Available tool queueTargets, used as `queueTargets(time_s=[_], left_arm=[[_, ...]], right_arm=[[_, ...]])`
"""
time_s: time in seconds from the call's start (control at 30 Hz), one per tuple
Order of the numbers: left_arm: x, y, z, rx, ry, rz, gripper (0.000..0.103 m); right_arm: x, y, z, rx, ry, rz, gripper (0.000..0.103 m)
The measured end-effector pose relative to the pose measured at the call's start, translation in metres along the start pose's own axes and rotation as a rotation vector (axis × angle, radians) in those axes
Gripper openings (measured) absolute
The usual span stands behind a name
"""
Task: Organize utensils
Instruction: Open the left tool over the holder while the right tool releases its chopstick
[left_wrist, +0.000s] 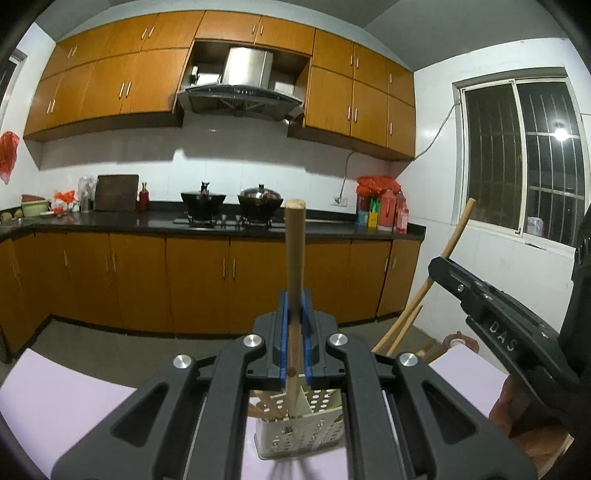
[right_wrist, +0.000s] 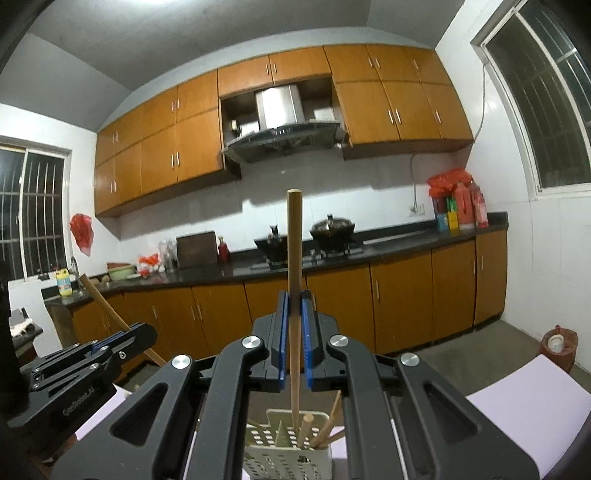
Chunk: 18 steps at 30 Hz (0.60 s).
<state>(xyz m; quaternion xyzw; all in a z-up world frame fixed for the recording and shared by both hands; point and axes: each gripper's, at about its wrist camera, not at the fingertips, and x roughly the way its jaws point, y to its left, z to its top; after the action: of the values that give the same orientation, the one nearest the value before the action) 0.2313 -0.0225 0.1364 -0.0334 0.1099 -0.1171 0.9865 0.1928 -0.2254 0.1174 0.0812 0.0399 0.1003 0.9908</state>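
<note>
Directly below both grippers, at 6 o'clock, stands a white perforated plastic caddy (right_wrist: 286, 448) on a pale lilac table (right_wrist: 532, 413). Left gripper (left_wrist: 294, 314) is clamped on a round wooden chopstick (left_wrist: 294, 258); right gripper (right_wrist: 294, 314) pinches a thinner one (right_wrist: 294, 258). Both sticks run near-upright, 12 to 6, lower tips entering the caddy among other smooth sticks; neither arm looks clearly nearer.

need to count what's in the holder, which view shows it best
The right wrist view: the holder shows its perforated walls, open top and several sticks inside, under the right gripper shut on a chopstick. The left wrist view shows the holder too, more hidden behind the left gripper.
</note>
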Motion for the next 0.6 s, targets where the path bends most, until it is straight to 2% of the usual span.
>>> queueTargets(time_s=[0.13,0.17,0.2,0.23,0.27,0.33,0.37,0.4,0.43,0.5,0.6], left_arm=[[0.006,0.004,-0.005,-0.014,0.02,0.002,0.009],[0.005,0.005,-0.005,-0.016,0.018,0.001,0.014],[0.003,0.005,-0.004,-0.019,0.015,0.001,0.023],[0.001,0.007,-0.004,-0.024,0.011,0.003,0.028],[-0.001,0.01,-0.002,-0.03,0.006,0.004,0.035],[-0.011,0.014,0.002,-0.042,-0.005,0.003,0.04],[-0.015,0.016,0.003,-0.047,-0.009,0.003,0.047],[-0.024,0.018,0.004,-0.052,-0.018,0.004,0.055],[-0.032,0.02,0.004,-0.052,-0.027,0.007,0.059],[-0.052,0.022,0.001,-0.042,-0.04,0.026,0.076],[-0.083,0.023,-0.013,-0.016,-0.056,0.075,0.099]], right_arm=[[0.003,0.001,-0.006,-0.011,0.049,0.014,0.009],[0.002,0.001,-0.006,-0.013,0.052,0.012,0.018],[-0.002,0.001,-0.005,-0.013,0.049,0.01,0.04],[-0.006,0.001,-0.004,-0.008,0.038,0.007,0.049],[-0.011,0.0,-0.002,-0.005,0.027,0.004,0.054],[-0.02,-0.002,0.003,-0.006,0.019,0.005,0.054],[-0.025,-0.004,0.006,-0.004,0.016,0.005,0.055],[-0.032,-0.005,0.008,-0.001,0.013,0.005,0.059],[-0.039,-0.006,0.01,0.001,0.01,0.002,0.063],[-0.054,-0.006,0.01,-0.008,0.004,-0.014,0.083],[-0.08,0.001,0.001,-0.056,-0.004,-0.04,0.101]])
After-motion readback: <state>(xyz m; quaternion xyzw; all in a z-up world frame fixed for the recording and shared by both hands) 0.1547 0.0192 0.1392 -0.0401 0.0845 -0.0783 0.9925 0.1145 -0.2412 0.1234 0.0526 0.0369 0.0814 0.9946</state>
